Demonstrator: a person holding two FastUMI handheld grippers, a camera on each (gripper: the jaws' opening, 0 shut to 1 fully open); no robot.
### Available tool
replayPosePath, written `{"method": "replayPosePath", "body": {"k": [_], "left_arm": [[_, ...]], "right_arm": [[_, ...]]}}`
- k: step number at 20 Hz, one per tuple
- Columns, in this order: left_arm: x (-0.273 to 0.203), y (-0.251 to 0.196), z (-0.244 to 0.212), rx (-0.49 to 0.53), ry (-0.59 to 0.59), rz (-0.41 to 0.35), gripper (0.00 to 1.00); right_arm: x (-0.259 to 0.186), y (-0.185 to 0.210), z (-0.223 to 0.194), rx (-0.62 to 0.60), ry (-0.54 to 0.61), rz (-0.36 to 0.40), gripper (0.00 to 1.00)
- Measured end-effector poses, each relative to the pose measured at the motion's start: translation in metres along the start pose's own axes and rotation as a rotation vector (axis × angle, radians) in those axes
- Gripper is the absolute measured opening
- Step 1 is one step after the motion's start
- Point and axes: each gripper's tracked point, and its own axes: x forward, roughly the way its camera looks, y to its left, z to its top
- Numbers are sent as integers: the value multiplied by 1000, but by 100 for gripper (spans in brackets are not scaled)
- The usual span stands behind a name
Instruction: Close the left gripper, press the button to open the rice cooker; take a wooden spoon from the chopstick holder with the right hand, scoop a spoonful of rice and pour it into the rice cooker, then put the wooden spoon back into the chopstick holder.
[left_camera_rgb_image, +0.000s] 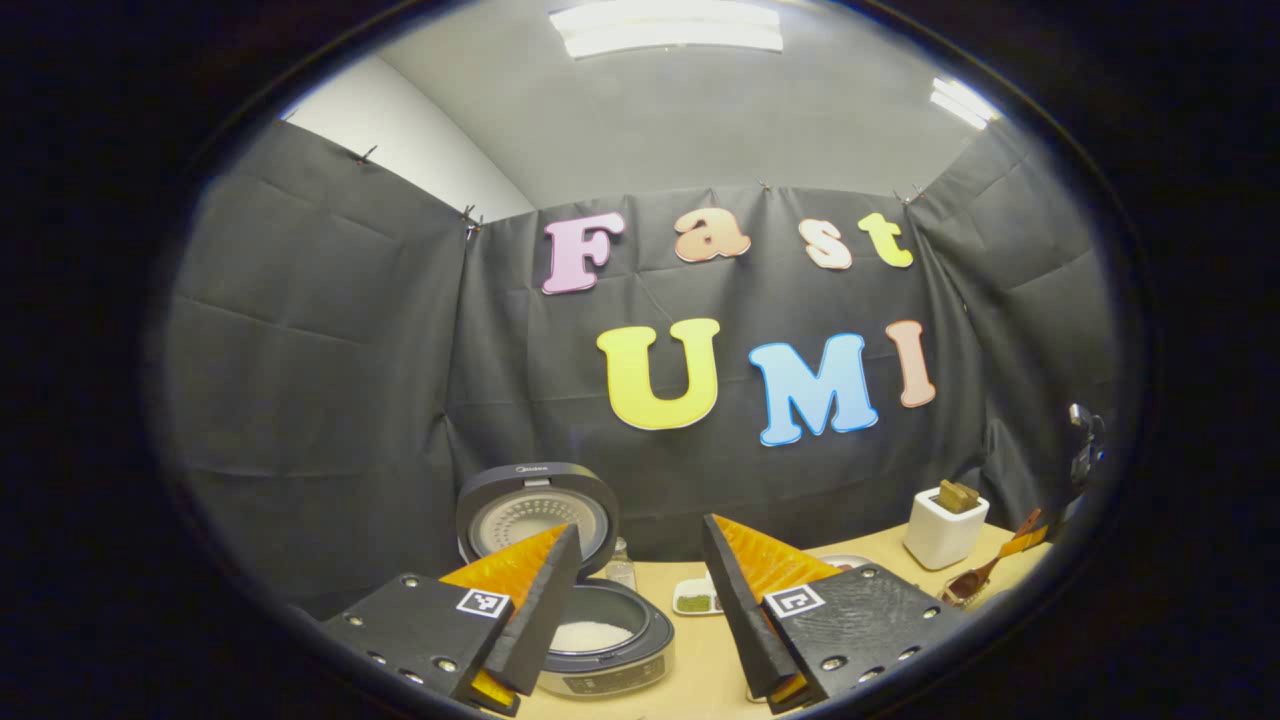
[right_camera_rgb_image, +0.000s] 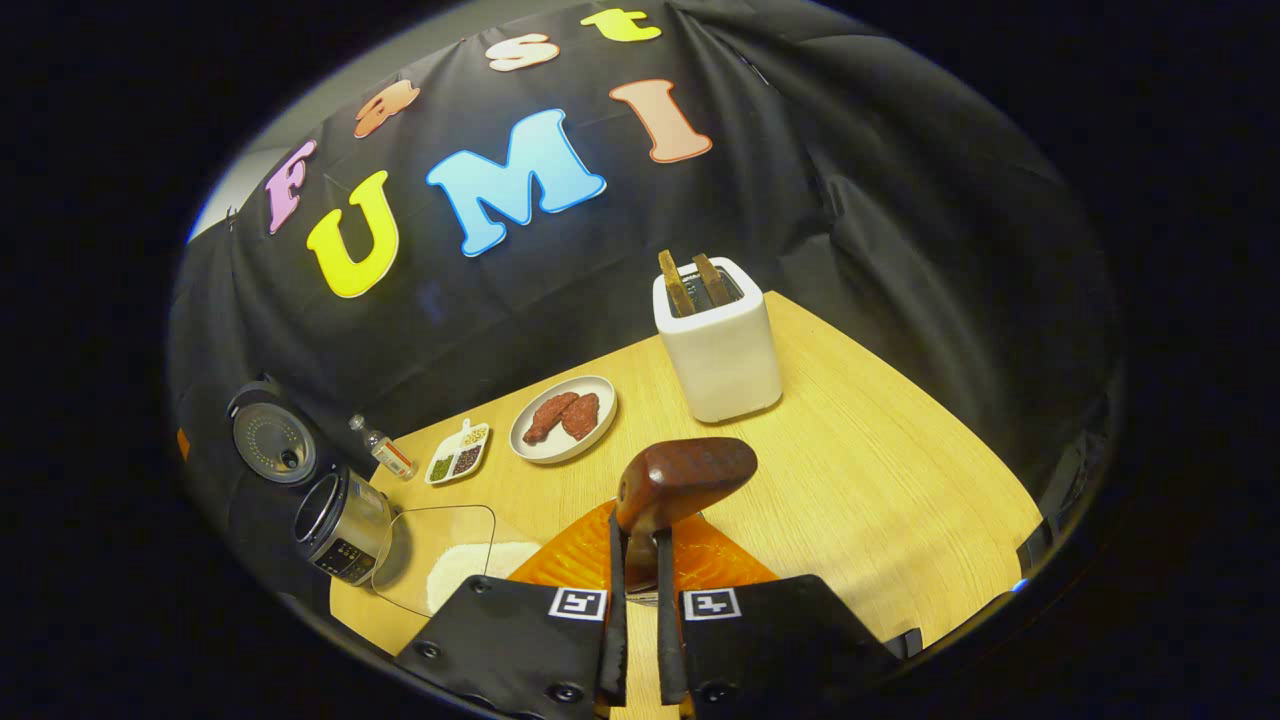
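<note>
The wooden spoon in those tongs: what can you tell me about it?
The wooden spoon is dark reddish-brown with a glossy, polished look. Its rounded bowl shows its smooth back and points away over the pale wooden table. Its narrow neck is clamped between the two black fingers of the right tongs, held above the tabletop. Whether it carries rice cannot be seen.

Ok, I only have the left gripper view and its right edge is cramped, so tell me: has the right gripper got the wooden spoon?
Observer: Yes. The right gripper is shut on the wooden spoon, with both fingers pressing its handle.
Operator: Where is the rice to scoop?
Observer: In a clear container on the table, right beside the rice cooker.
Operator: And what's on the plate behind my own fingers?
Observer: Two reddish-brown pieces lie on the plate.
</note>
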Motion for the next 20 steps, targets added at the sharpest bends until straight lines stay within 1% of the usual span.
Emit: {"method": "replayPosePath", "body": {"k": [1,3,5,6,7,8,9,10,11,12,13,14,15,16,19,20], "left_arm": [[0,2,0,2,-1,3,75],[2,3,1,6,-4,5,75],[5,3,4,10,-7,6,75],[8,4,4,11,-9,6,75],[9,3,5,9,-10,3,75],[10,2,7,8,-13,0,75],[13,2,8,9,-17,-3,79],[15,3,8,14,-19,-3,77],[17,6,10,20,-20,-2,78],[20,10,10,23,-16,2,75],[25,12,11,17,-12,2,75],[29,16,12,8,-11,3,75],[34,21,15,0,-14,6,77],[40,27,19,-6,-16,10,75],[61,49,26,1,-21,28,77],[69,56,31,5,-24,31,75]], "right_arm": [[0,-2,1,16,-2,-4,14],[2,-7,-1,49,7,-14,17],[3,-13,7,69,-14,-17,20],[0,-13,13,75,-38,-18,31],[-2,-16,20,71,-61,-33,36],[-9,-24,27,55,-92,-60,63],[-15,-31,35,34,-128,-96,77],[-23,-35,45,11,-170,-129,96],[-32,-38,58,-13,-216,-155,89],[-42,-37,67,-41,-257,-176,96],[-53,-36,76,-73,-293,-194,89],[-63,-32,83,-106,-321,-208,99],[-74,-27,92,-141,-352,-218,98],[-85,-20,99,-179,-379,-224,98],[-117,5,120,-279,-463,-244,98],[-126,16,123,-305,-487,-244,98]]}}
